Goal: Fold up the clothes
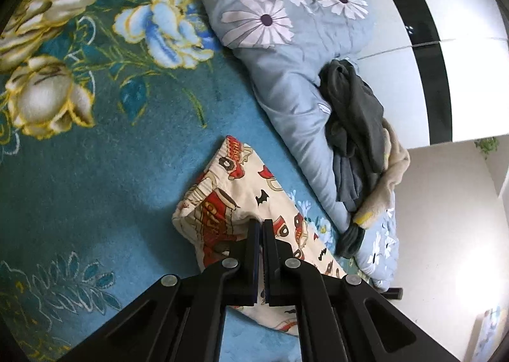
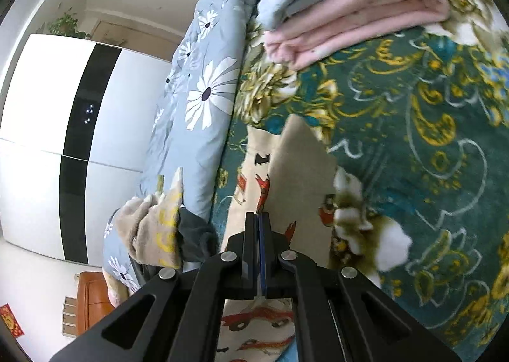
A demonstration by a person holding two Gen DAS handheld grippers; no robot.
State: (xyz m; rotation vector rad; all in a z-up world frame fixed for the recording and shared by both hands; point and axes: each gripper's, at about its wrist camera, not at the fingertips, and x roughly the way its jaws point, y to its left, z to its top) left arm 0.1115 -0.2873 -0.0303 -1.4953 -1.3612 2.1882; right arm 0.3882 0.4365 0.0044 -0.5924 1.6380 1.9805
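Observation:
Cream children's pants [image 1: 241, 199] printed with red cars lie on the teal floral bedspread [image 1: 105, 152]. My left gripper [image 1: 262, 222] is shut on the pants near the elastic waistband and lifts that end a little. In the right wrist view the same pants [image 2: 299, 171] show their plain inner side, partly turned over. My right gripper [image 2: 259, 215] is shut on the pants' edge.
A blue-grey daisy duvet [image 1: 286, 53] lies along the bed's side, with a dark grey garment [image 1: 356, 117] and a beige fleece garment [image 1: 388, 171] piled on it. Folded pink and blue clothes [image 2: 350, 2] are stacked further up the bed. A white and black wardrobe [image 2: 57, 101] stands beside the bed.

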